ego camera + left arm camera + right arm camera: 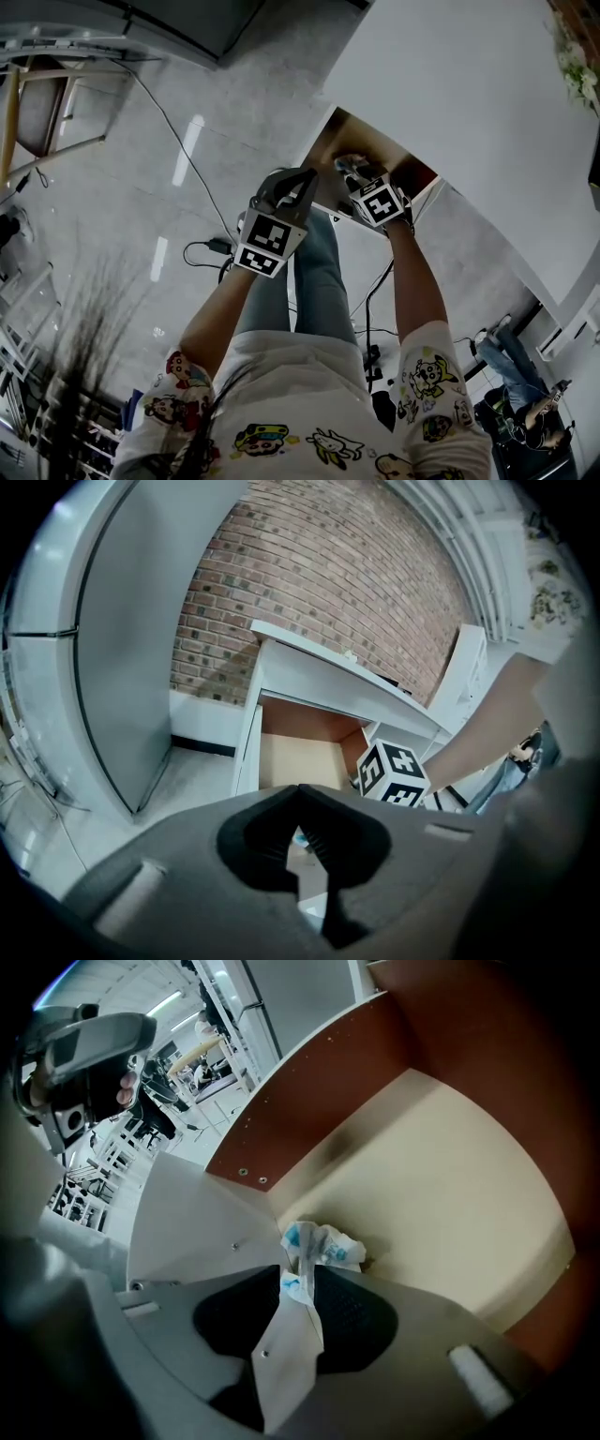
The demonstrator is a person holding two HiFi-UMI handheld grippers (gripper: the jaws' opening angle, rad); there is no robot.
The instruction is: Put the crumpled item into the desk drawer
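Observation:
The desk drawer (354, 133) stands pulled out under the white desk top (450, 84); its pale floor (450, 1194) and brown walls fill the right gripper view. The crumpled item (323, 1244), white paper with blue print, lies on the drawer floor near a corner. My right gripper (298, 1277) is down inside the drawer (295, 757) just behind the item, jaws open, with one corner of the paper between the tips. My left gripper (302, 176) hangs in front of the drawer, shut and empty (300, 791).
A grey cabinet (94, 667) stands left of the desk against a brick wall (328, 574). Cables (211, 248) trail over the tiled floor. My legs (319, 272) are right below the drawer front. A wooden chair (37, 103) is far left.

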